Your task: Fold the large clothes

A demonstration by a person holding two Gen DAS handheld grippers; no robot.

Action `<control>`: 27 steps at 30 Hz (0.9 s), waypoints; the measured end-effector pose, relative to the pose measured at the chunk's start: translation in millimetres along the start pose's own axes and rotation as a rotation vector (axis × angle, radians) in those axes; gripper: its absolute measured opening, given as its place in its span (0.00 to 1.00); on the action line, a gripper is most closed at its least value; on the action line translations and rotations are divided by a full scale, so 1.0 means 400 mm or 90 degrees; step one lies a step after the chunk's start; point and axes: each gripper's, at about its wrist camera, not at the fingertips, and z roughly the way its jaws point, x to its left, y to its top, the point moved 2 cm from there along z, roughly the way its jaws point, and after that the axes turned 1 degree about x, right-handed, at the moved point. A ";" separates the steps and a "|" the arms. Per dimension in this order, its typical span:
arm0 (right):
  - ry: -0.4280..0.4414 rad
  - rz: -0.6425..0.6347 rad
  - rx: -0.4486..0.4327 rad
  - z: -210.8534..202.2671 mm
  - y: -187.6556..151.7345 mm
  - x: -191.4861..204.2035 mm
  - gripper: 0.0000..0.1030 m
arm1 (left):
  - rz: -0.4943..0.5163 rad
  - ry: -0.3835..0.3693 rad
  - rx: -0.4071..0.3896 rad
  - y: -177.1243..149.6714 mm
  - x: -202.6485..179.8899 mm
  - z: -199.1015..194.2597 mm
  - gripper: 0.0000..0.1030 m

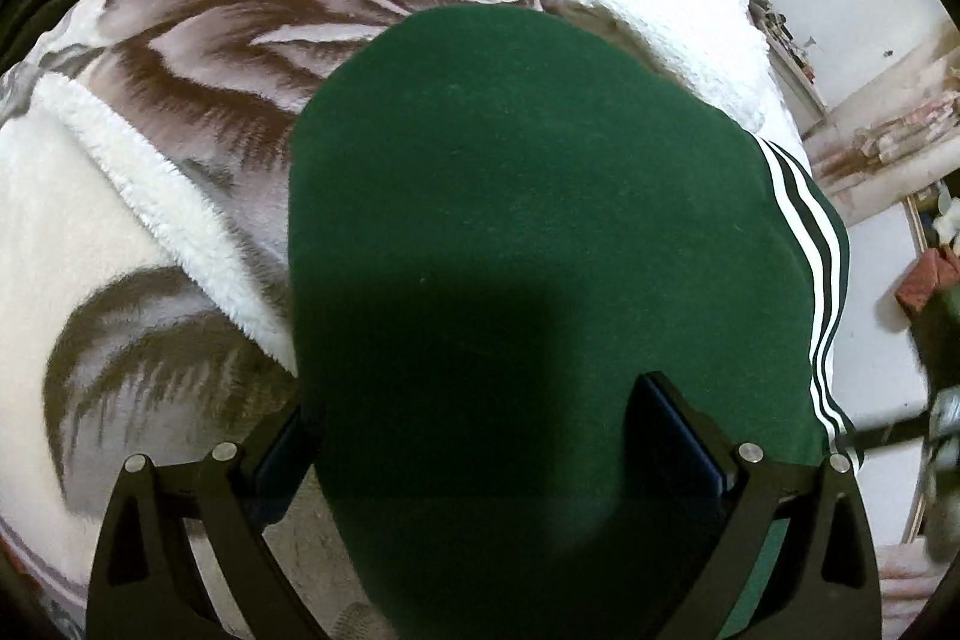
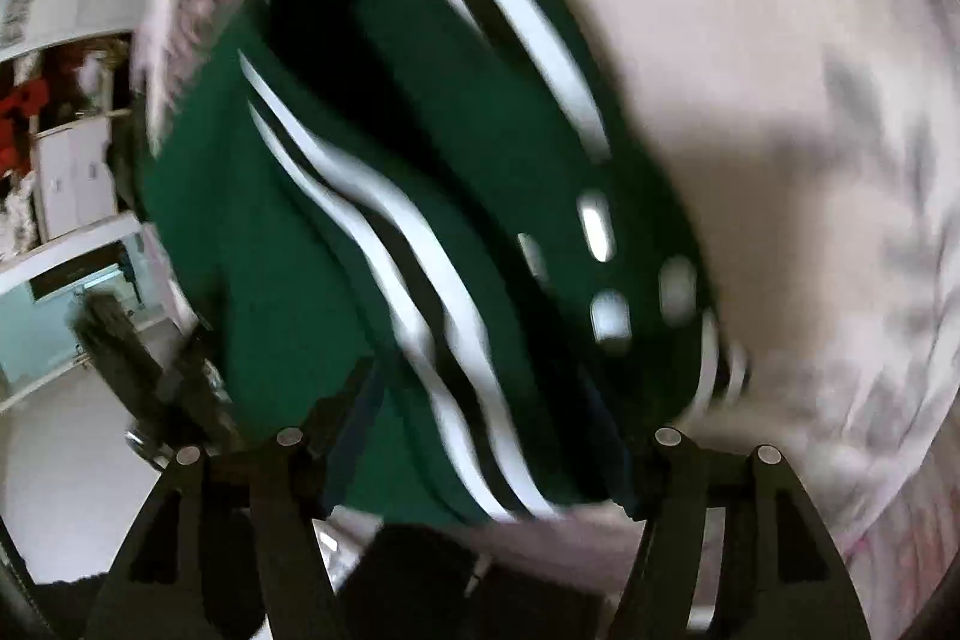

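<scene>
Green garment [image 1: 528,220] with white side stripes lies under our left gripper [image 1: 474,436], jaws spread wide, fabric between them but unpinched. Our right gripper [image 2: 480,454] hangs parted over the blurred stripes. Around it we see a rose-print blanket [image 1: 198,58].

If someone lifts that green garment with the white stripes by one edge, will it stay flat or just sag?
Probably sag: the green garment drapes softly over the floral blanket, and its white stripes run in waves in the right wrist view, so it looks floppy. Its matte, thick-looking cloth suggests it would not slip easily. It seems unlikely to roll.
</scene>
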 end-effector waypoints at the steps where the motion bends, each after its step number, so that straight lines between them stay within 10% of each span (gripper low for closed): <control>1: -0.003 0.002 -0.019 0.013 -0.019 -0.001 0.23 | 0.002 -0.001 0.001 0.002 0.000 -0.001 0.99; 2: -0.002 0.003 -0.032 0.024 -0.036 0.005 0.02 | 0.003 -0.002 0.003 0.002 0.001 -0.002 0.99; 10: -0.068 0.083 -0.263 -0.177 -0.149 0.050 0.02 | 0.016 -0.037 0.002 0.000 -0.002 -0.019 1.00; 15: -0.174 0.119 -0.228 -0.042 -0.043 -0.063 0.02 | 0.035 -0.068 0.019 0.004 -0.032 0.032 1.00; 21: -0.110 0.152 -0.169 0.033 0.023 -0.119 0.04 | 0.062 -0.052 0.022 0.002 -0.045 0.030 1.00; 24: -0.044 0.146 -0.151 -0.036 -0.010 -0.106 0.13 | 0.057 -0.006 -0.007 0.005 -0.040 -0.025 1.00; 27: -0.024 0.095 -0.205 -0.134 -0.031 -0.054 0.55 | 0.016 0.026 -0.042 0.011 -0.015 -0.081 1.00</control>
